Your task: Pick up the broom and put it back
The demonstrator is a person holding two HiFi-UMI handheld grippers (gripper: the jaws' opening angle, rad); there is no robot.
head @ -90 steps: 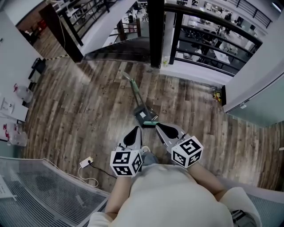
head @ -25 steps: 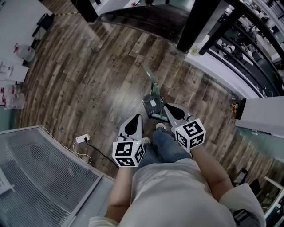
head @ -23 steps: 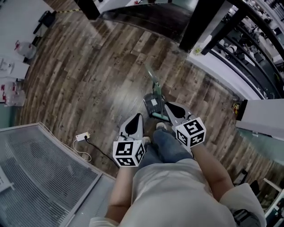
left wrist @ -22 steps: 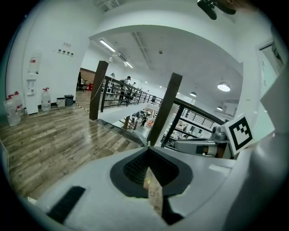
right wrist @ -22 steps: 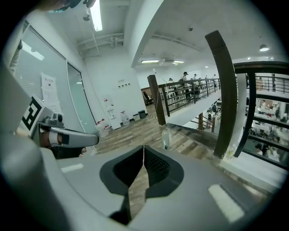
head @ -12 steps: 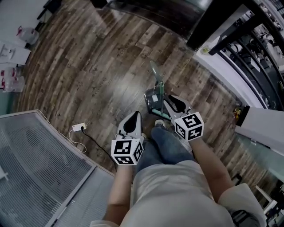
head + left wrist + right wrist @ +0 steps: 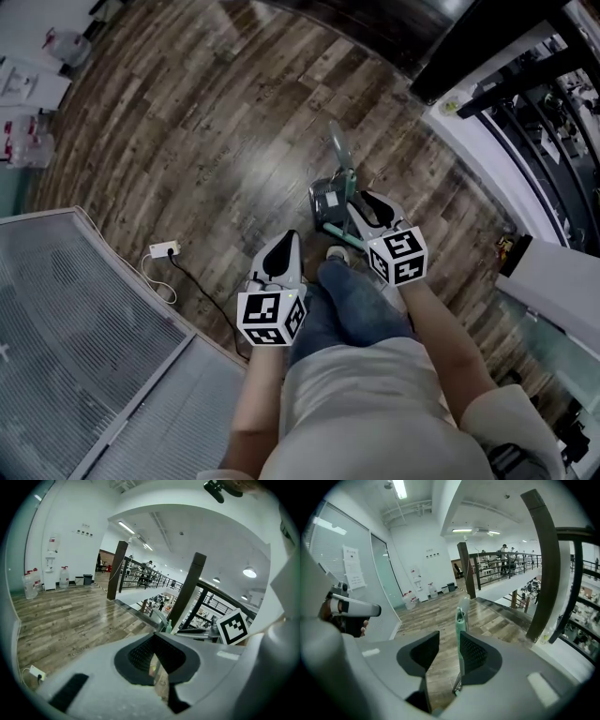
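The right gripper (image 7: 369, 202) reaches down over the wooden floor (image 7: 216, 122), near the floor's edge where a dark railing post (image 7: 487, 56) rises. Its jaws stand apart and have just been opening. In the right gripper view the broom (image 7: 460, 618) shows its green handle upright between them. The handle sits close against the right-hand pad, with a clear gap to the left-hand one (whether it actually touches that right pad I cannot tell).

From the head view the broom (image 7: 342, 167) stands on the floor just ahead of the person's shoe (image 7: 336, 253). Its handle slants up and away from the right gripper. A dark grey part with a teal edge sits at its foot, though whether that is the brush head or a dustpan is not clear.

The left gripper (image 7: 288, 240) hangs beside the person's jeans leg (image 7: 352, 305), apart from the broom. Its jaws are together with nothing between them. The left gripper view bears this out: the two pads meet along a thin line. Beyond them the planks run to a far wall where water bottles (image 7: 29, 585) stand.

A white power strip (image 7: 163, 249) with its cable lies near the floor's edge, just beside a grey ribbed panel (image 7: 84, 328).
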